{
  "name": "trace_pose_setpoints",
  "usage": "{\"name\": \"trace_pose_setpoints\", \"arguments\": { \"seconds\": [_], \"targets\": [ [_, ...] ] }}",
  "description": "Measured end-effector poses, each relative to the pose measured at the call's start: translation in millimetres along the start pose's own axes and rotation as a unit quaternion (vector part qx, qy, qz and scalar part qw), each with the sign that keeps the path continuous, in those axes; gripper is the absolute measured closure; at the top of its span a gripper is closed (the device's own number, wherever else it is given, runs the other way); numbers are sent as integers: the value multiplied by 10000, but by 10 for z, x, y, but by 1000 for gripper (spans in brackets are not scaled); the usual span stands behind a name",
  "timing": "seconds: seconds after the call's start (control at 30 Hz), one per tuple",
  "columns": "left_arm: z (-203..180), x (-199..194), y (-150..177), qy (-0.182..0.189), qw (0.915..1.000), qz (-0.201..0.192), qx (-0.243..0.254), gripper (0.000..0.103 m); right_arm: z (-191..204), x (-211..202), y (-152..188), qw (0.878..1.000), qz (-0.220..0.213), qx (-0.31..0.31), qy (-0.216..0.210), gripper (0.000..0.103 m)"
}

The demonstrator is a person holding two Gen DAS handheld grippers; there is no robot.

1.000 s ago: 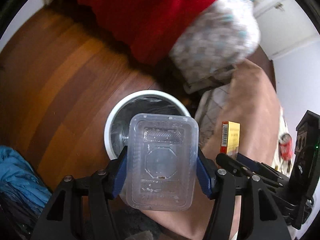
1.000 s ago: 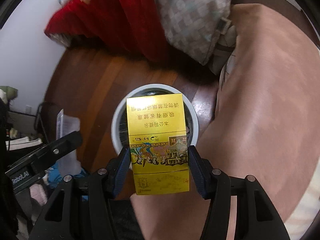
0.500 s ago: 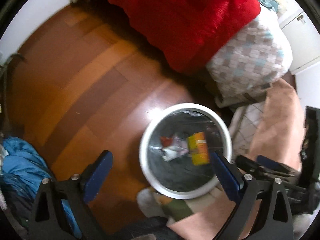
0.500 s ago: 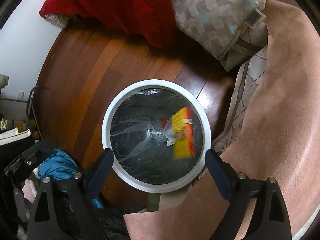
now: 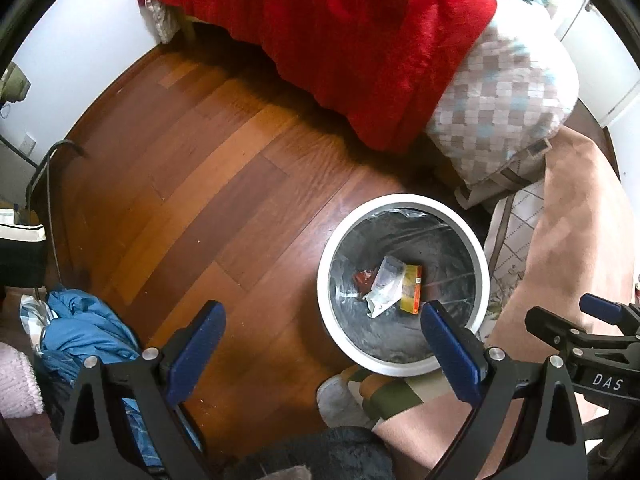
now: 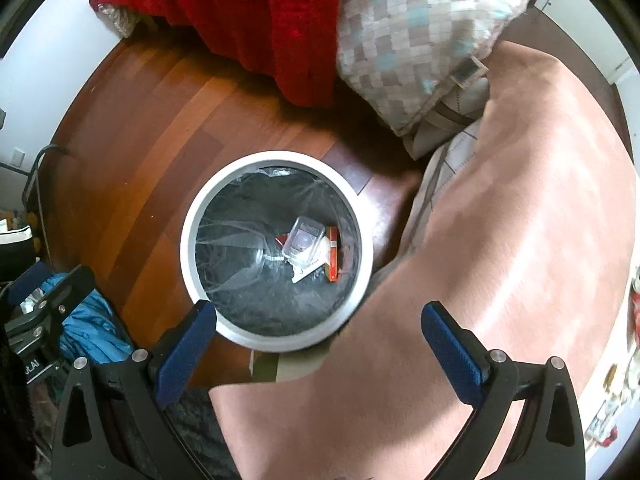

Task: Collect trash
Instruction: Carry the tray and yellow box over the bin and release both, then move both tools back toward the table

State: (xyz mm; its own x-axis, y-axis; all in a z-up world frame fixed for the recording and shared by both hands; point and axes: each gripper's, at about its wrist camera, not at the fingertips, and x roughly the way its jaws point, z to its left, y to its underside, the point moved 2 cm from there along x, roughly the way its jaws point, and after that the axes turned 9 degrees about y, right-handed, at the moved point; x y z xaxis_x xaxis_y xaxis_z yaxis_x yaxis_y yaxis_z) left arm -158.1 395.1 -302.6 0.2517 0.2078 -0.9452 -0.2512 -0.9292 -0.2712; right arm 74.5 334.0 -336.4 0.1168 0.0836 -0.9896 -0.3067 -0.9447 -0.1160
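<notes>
A white-rimmed trash bin [image 5: 325,276] with a dark liner stands on the wood floor. At its bottom lie a clear plastic container [image 5: 387,276] and a yellow box [image 5: 413,289], over some red and white scraps. My left gripper [image 5: 320,313] hangs open and empty above the floor at the bin's left side. The right wrist view looks straight down into the bin [image 6: 188,240], where the clear container [image 6: 302,240] partly covers the box [image 6: 333,255]. My right gripper [image 6: 319,314] is open and empty over the bin's near rim and the pink cloth.
A red blanket [image 5: 360,40] and a checked quilt [image 5: 500,108] hang off a bed behind the bin. A pink cloth-covered surface [image 6: 500,240] lies to the right. A blue garment [image 5: 76,328] sits on the floor at the left. A slippered foot [image 5: 340,396] is near the bin.
Both grippers have opened. The clear container and the yellow box have left them and now lie in the bin. The left view has swung, so the bin sits further right.
</notes>
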Motion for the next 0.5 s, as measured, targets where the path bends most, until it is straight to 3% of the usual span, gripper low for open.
{"name": "trace_pose_setpoints", "arguments": {
  "seconds": [0.5],
  "targets": [
    [-346,-702,181,-30,9974,-490,520,4,-270,-663,371,9968,-574,448,-320,0]
  ]
}}
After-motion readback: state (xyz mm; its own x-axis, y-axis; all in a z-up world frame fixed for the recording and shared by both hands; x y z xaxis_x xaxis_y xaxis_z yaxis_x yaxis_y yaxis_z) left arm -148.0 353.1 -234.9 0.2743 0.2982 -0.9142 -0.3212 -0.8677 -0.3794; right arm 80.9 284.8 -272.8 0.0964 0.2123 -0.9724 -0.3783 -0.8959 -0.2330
